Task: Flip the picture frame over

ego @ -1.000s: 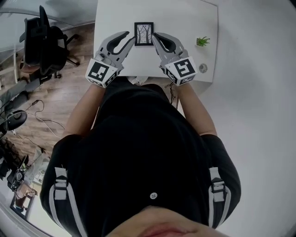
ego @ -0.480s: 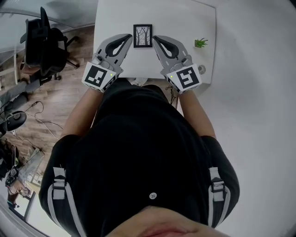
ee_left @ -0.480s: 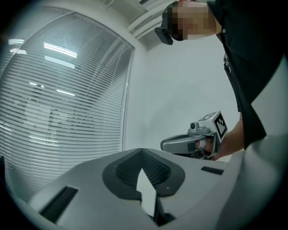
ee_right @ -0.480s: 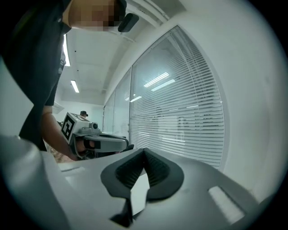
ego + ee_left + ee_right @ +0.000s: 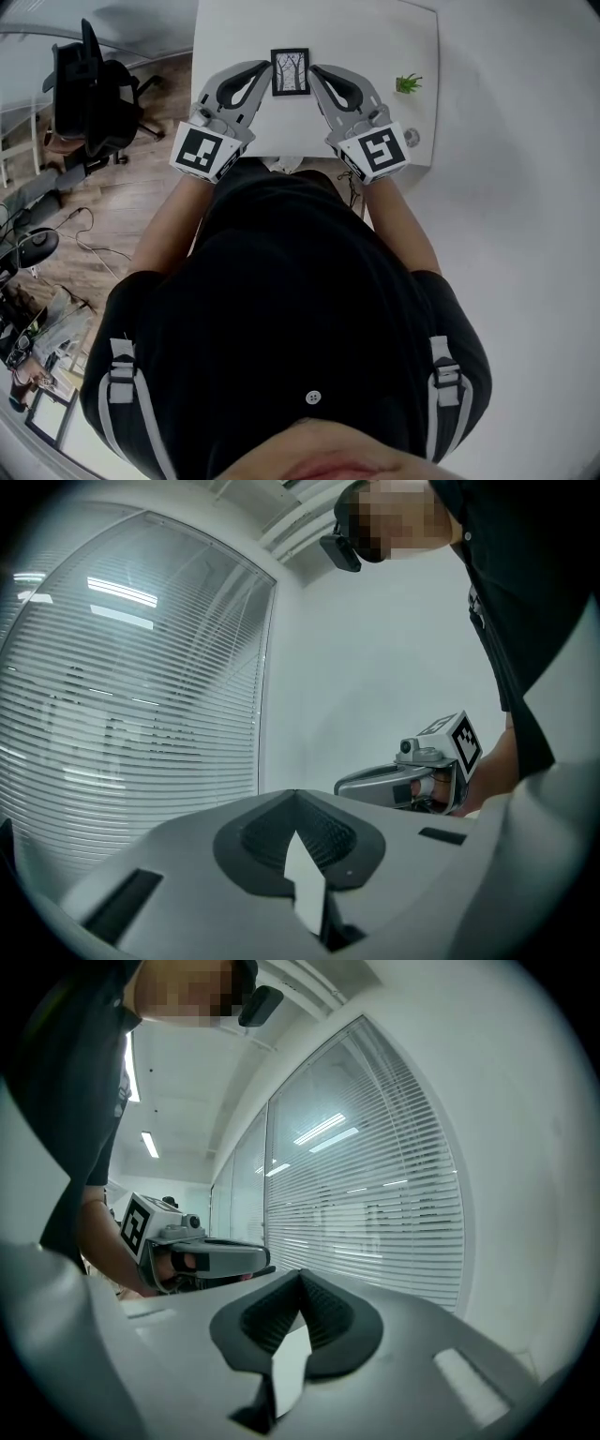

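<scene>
Both shut now, the grey left tool [image 5: 265, 73] having just closed, it and the grey right tool [image 5: 315, 73] are bracketing the black-framed tree picture [image 5: 290, 72], face up over the white counter [image 5: 375, 37], likely starting the flip.

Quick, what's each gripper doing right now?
Left gripper: closed, nothing between its jaws.
Right gripper: closed, nothing between its jaws.
</scene>
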`<state>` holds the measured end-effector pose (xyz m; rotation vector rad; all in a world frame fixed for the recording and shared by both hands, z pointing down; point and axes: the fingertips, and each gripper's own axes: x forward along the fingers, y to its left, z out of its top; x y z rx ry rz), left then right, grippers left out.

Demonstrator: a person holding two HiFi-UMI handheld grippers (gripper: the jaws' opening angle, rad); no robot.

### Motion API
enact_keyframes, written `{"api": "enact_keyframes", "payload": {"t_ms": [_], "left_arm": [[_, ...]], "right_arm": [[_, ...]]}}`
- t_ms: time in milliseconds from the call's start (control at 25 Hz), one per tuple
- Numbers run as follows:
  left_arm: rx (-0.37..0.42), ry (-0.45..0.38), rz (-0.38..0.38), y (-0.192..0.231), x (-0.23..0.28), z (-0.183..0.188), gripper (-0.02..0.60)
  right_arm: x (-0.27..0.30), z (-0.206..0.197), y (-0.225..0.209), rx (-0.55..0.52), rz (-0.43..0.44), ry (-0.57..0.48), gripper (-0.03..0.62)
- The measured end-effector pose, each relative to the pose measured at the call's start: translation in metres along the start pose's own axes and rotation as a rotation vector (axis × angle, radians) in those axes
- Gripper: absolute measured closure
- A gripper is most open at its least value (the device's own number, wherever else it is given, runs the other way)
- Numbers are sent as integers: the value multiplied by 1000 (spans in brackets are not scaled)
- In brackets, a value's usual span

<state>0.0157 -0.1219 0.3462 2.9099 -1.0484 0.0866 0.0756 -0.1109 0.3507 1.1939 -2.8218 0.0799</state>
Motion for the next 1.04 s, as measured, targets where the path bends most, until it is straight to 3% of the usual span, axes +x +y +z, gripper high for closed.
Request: {"api": "enact_keyframes", "payload": {"t_ms": [1040], "left_arm": [[-18, 9, 11, 17, -2, -11, 574]], "right_arm": [[14, 5, -4, 26, -31, -16, 585]]}}
